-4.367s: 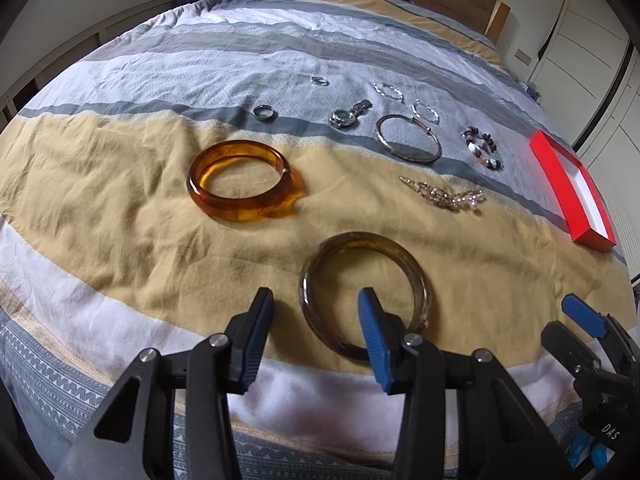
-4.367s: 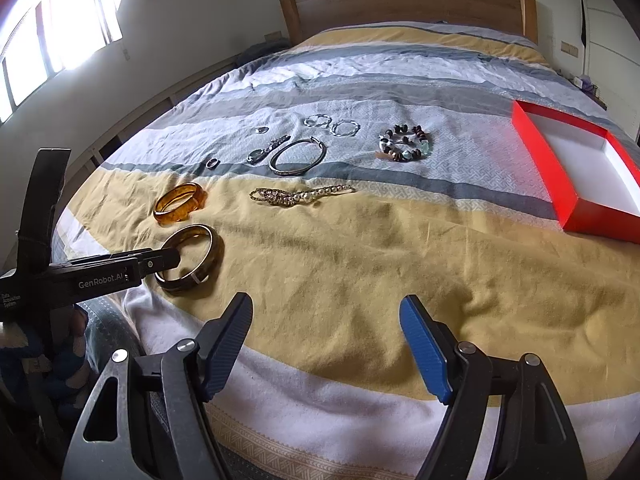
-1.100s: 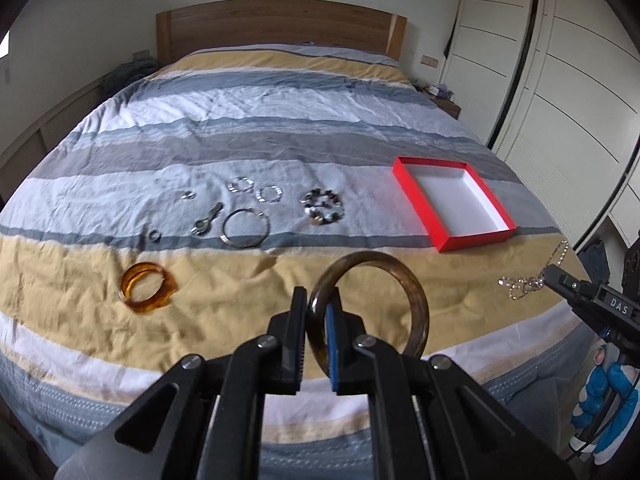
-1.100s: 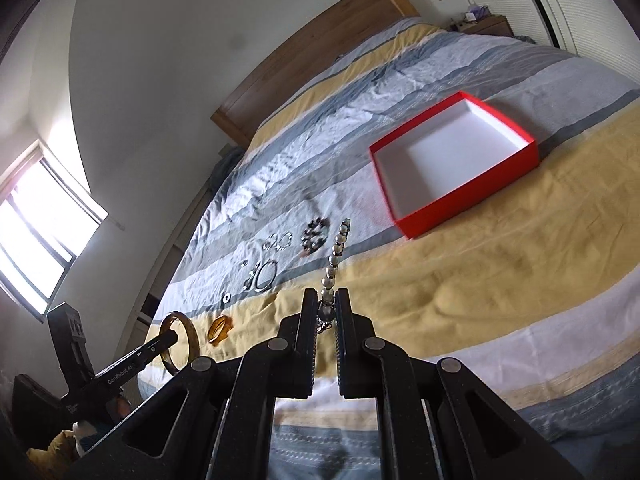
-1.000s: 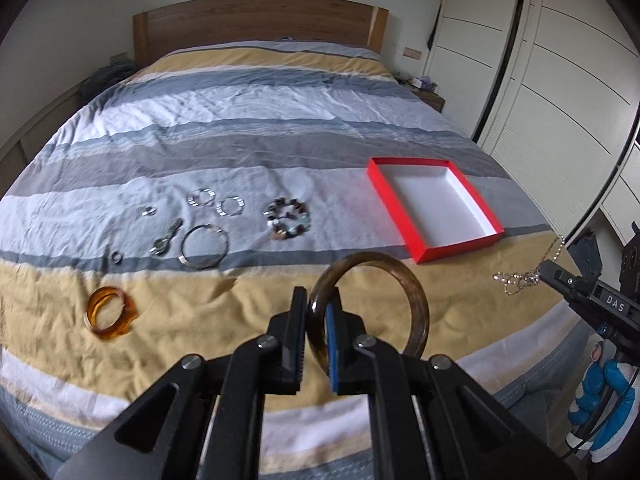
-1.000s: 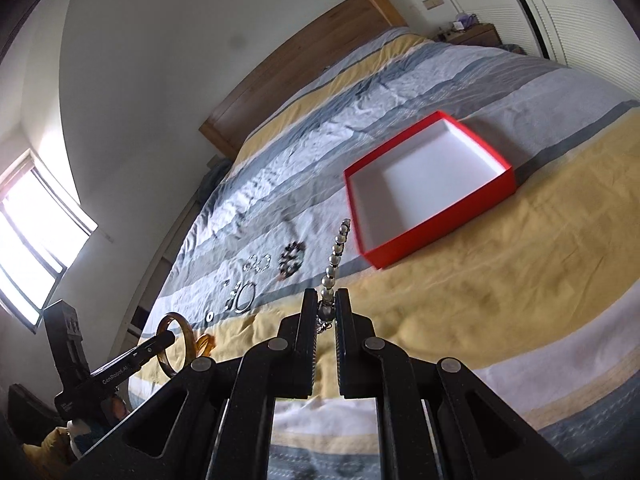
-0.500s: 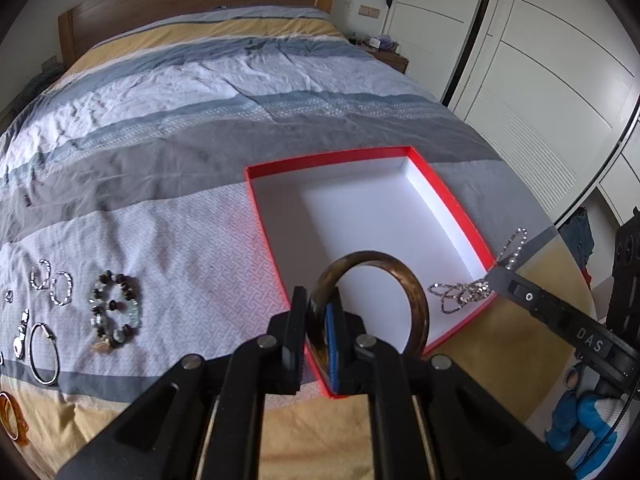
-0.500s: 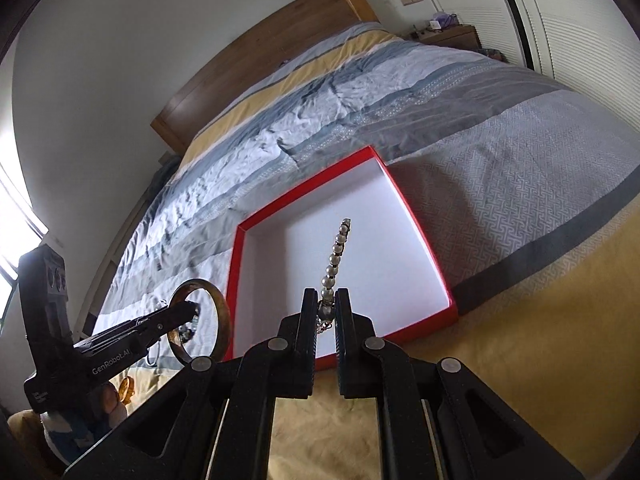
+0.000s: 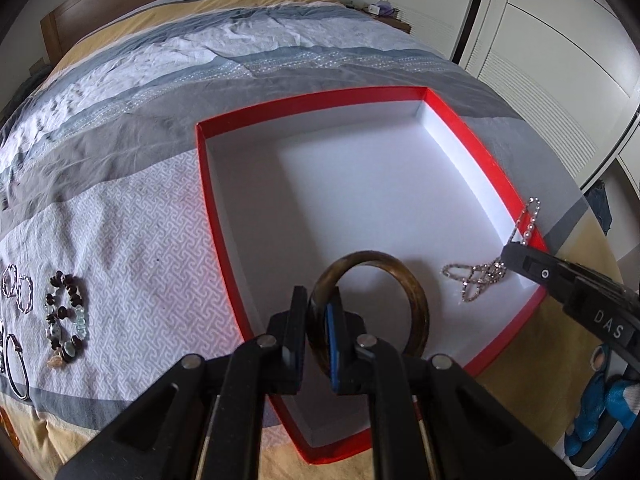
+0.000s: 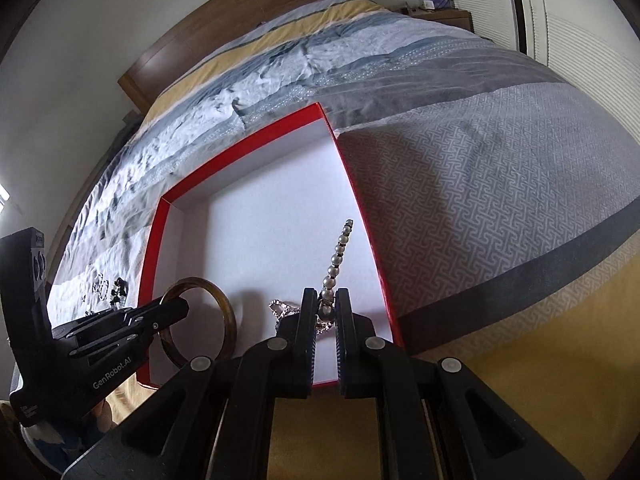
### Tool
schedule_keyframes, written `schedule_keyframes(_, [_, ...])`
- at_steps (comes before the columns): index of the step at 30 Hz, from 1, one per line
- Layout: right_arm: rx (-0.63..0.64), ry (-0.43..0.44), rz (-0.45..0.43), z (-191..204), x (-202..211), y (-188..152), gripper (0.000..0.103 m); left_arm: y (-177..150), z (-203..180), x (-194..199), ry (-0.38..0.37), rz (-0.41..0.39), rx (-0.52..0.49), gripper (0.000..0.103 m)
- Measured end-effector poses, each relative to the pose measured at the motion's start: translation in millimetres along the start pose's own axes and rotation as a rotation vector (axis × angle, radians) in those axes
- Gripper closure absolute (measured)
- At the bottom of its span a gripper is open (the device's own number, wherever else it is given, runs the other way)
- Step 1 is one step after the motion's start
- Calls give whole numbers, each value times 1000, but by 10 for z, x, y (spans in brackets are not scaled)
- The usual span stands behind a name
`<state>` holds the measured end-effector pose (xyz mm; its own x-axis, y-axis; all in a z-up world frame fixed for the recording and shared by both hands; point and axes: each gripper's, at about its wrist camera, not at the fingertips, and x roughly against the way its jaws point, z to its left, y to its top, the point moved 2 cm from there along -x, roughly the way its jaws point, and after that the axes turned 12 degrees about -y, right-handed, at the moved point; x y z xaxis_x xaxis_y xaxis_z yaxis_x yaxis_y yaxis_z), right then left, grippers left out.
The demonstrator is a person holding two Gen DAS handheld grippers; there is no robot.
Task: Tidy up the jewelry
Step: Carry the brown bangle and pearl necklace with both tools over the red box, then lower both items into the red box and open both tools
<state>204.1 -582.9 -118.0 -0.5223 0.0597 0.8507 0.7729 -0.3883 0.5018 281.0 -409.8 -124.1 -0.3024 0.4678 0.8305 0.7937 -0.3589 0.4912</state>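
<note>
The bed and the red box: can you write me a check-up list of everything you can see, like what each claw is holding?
Surface: striped bedspread, wrinkled.
Job's things: red box, white inside, no jewelry lying in it; dark bangle and silver chain held over its near end.
Clutter: beaded bracelet, two small hoops and a thin bangle on the bedspread left of the box.
Grippers: left gripper fingers shut on the bangle's rim; right gripper fingers shut on the chain.
Cables: nothing seen.
Surroundings: wooden headboard, white wardrobe doors, nightstand.
</note>
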Motion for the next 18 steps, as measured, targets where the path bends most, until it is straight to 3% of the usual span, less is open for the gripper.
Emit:
schedule_keyframes(6, [32, -29, 16, -7, 32, 12, 88, 13, 30, 23, -34, -1, 27, 92])
schedule_keyframes(11, [54, -25, 11, 58, 100, -19, 70, -12, 11, 67, -17, 6, 6, 84])
schedule_keyframes(18, [95, -31, 44, 160, 151, -145, 70, -157, 54, 97, 46, 45, 15, 84])
